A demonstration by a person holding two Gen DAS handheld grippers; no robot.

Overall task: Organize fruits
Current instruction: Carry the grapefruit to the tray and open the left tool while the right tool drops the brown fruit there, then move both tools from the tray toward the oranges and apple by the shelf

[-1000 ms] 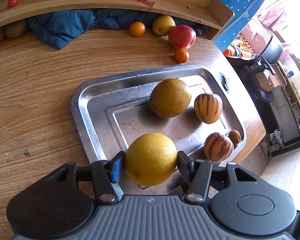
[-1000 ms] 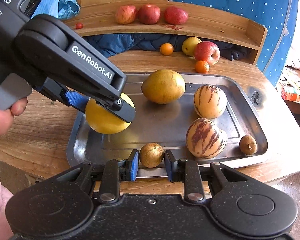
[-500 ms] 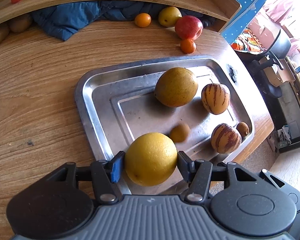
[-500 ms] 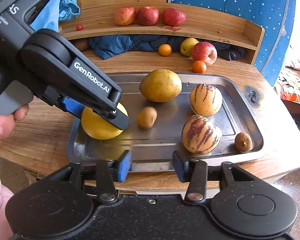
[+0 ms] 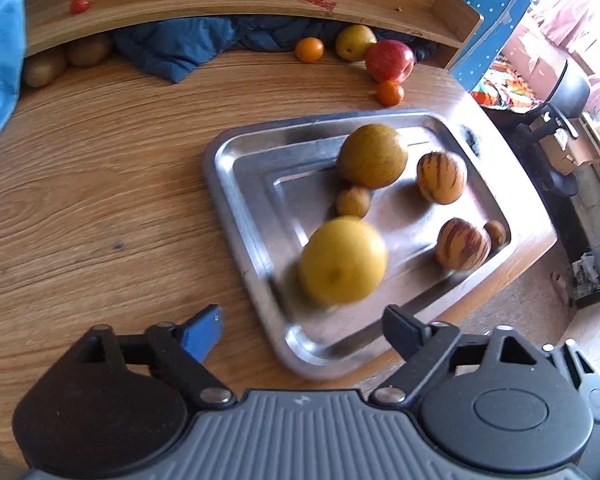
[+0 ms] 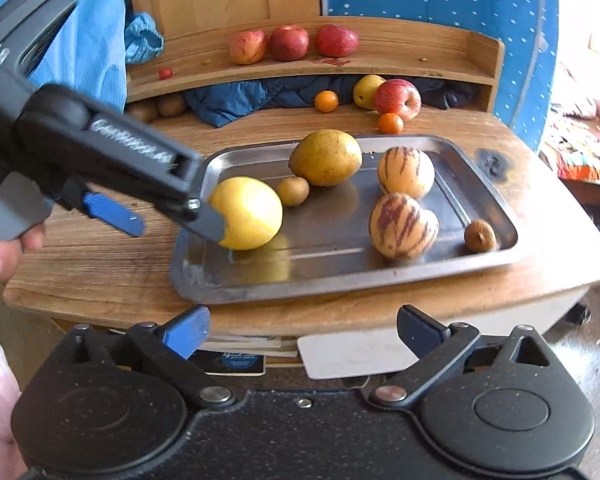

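on the near-left part of the metal tray [image 6: 500,208], the yellow citrus [image 5: 342,260] now lies free; half a second ago our left hand-held gripper [image 5: 300,330] clamped it, and now its jaws stand wide and empty, drawn back toward the counter [image 5: 100,200] edge. our right hand-held gripper [image 6: 302,330] is wide too, its small brown fruit [image 6: 293,191] resting against the big greenish fruit [image 6: 326,157]. we judge both placements done. the citrus is near round, blurred, so no clear long axis.

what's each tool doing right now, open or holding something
Left tool: open, holding nothing; the yellow citrus sits free on the metal tray.
Right tool: open, holding nothing.
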